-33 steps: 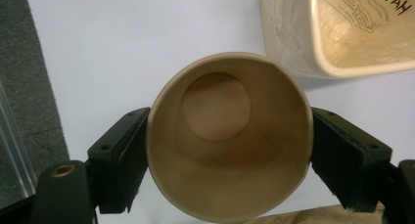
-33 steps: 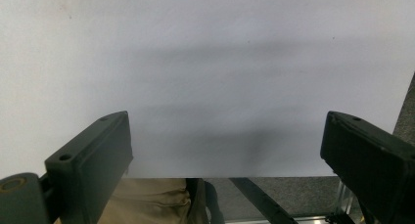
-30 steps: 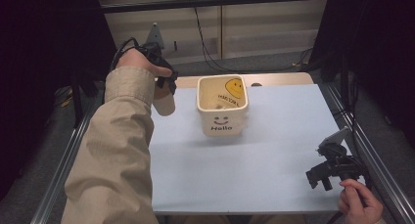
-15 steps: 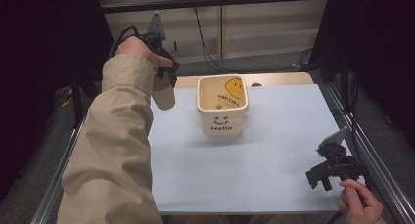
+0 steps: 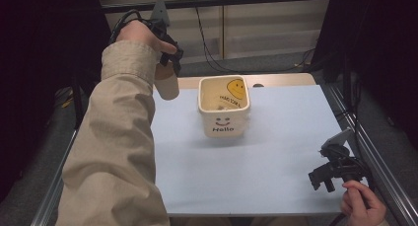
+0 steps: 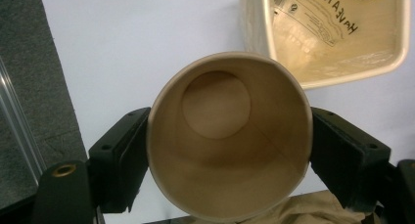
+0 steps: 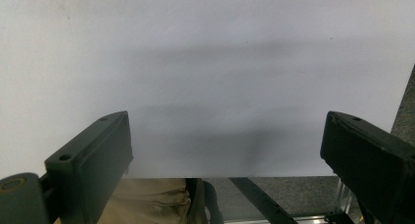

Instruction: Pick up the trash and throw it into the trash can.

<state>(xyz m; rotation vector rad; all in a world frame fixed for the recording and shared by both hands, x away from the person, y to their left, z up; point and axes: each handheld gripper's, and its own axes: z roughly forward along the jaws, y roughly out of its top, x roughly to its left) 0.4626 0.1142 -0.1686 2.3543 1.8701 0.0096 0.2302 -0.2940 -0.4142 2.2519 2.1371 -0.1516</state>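
My left gripper [image 5: 170, 68] is raised above the table's far left corner, shut on a brown paper cup [image 5: 166, 84]. In the left gripper view the cup [image 6: 229, 136] is empty, its mouth facing the camera, clamped between both black jaws. Right of it stands a cream square container [image 5: 224, 105] with a smiley face and "Hello" on its front; a clear wrapper lies inside the container [image 6: 337, 38]. My right gripper [image 5: 323, 179] rests low at the table's near right corner, open, with nothing between its jaws; its own view shows white table surface [image 7: 205, 62].
The table is covered by a white sheet [image 5: 246, 171], with a wooden strip [image 5: 286, 80] at the far edge. Metal frame rails [image 5: 374, 152] run along both sides. Cables [image 5: 207, 33] hang behind the table.
My left gripper has lifted the paper cup higher and slightly farther back over the last second. The right gripper has stayed in place.
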